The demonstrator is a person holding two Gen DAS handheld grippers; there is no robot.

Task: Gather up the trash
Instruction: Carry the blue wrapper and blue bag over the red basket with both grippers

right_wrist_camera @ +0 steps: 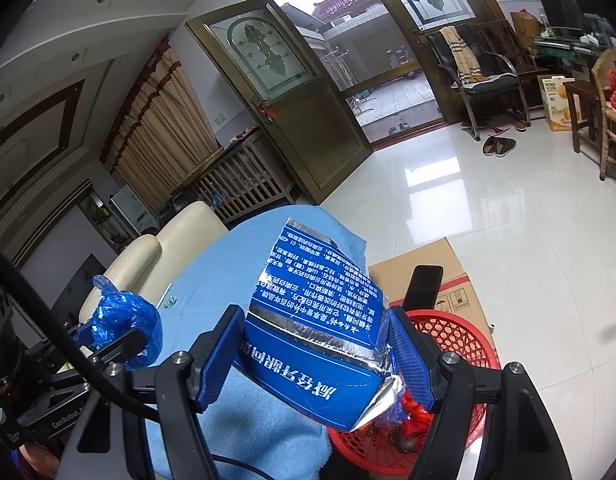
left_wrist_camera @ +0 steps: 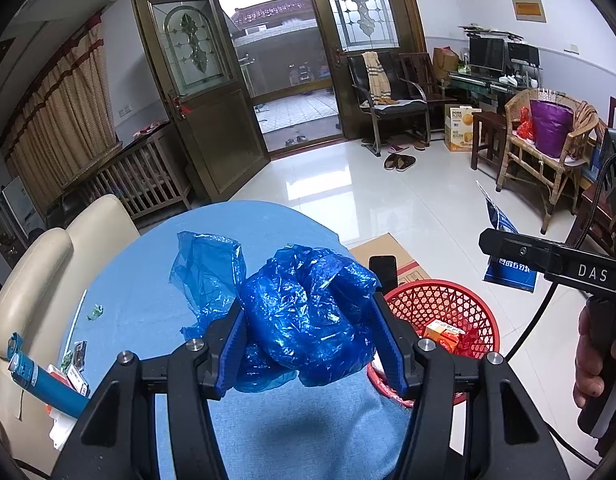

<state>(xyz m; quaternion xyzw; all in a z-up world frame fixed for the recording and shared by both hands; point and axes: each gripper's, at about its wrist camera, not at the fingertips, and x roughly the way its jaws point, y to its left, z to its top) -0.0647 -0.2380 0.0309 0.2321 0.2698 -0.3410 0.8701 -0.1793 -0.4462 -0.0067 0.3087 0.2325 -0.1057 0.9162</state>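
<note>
Your left gripper is clamped on the crumpled blue plastic bag; your right gripper pinches the blue carton. Both hang over the blue-clothed table, the red basket at 3 o'clock. Release early and the loose bag could snag or drift onto the glossy tiled floor.

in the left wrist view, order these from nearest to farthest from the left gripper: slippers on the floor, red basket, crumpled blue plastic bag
1. Crumpled blue plastic bag: clamped in the left gripper.
2. Red basket: on the floor, just right of the gripper.
3. Slippers: far across the shiny floor, near the doorway.
</note>
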